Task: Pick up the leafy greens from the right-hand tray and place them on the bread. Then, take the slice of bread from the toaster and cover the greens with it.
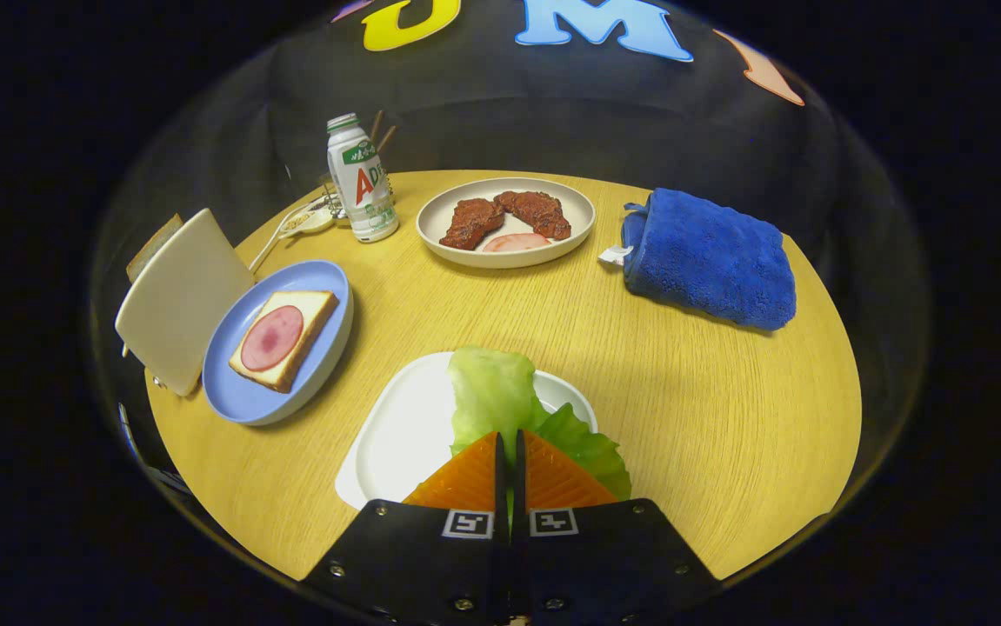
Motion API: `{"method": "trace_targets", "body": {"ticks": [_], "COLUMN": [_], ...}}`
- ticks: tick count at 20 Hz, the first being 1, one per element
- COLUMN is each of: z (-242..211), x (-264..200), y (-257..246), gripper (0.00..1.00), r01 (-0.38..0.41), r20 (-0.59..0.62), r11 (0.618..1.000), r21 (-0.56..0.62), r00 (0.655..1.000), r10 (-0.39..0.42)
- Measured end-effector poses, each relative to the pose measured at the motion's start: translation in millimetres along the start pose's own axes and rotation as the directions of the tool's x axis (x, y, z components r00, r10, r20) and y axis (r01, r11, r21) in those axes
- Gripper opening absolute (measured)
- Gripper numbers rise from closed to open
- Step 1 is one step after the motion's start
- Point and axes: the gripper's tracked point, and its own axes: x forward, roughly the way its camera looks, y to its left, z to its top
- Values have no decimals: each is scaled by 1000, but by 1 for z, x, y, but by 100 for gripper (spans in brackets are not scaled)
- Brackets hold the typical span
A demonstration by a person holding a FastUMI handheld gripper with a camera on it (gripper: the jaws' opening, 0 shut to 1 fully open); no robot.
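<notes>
Nearest me, my gripper [509, 452] has its jaws nearly closed, pinching the leafy greens [500, 391] over the white tray [396, 435]; I judge them light, limp and tearable, best held at the thicker rib, bread [284, 337] at ten o'clock.

Gripper [510, 448] fingers pressed together on lettuce leaf [500, 391] over white tray [396, 435]. Bare tabletop [709, 382] open ahead and to the right, up to blue towel [709, 259]. Leftward path to blue plate [243, 396] unobstructed; toaster [178, 300] stands touching its far side. Bottle [361, 178] and meat dish [505, 222] crowd the far edge.
</notes>
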Motion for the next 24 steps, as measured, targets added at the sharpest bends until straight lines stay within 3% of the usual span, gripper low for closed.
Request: {"method": "trace_targets", "body": {"ticks": [6, 13, 24], "z": [30, 59, 93], "x": [-29, -39, -6], "y": [16, 70, 149], "gripper": [1, 1, 1], "r01": [-9, -54, -114], "r20": [93, 159, 202], "r11": [1000, 986, 953], "r21": [-29, -156, -281], "r00": [996, 984, 964], "r10": [12, 78, 175]}}
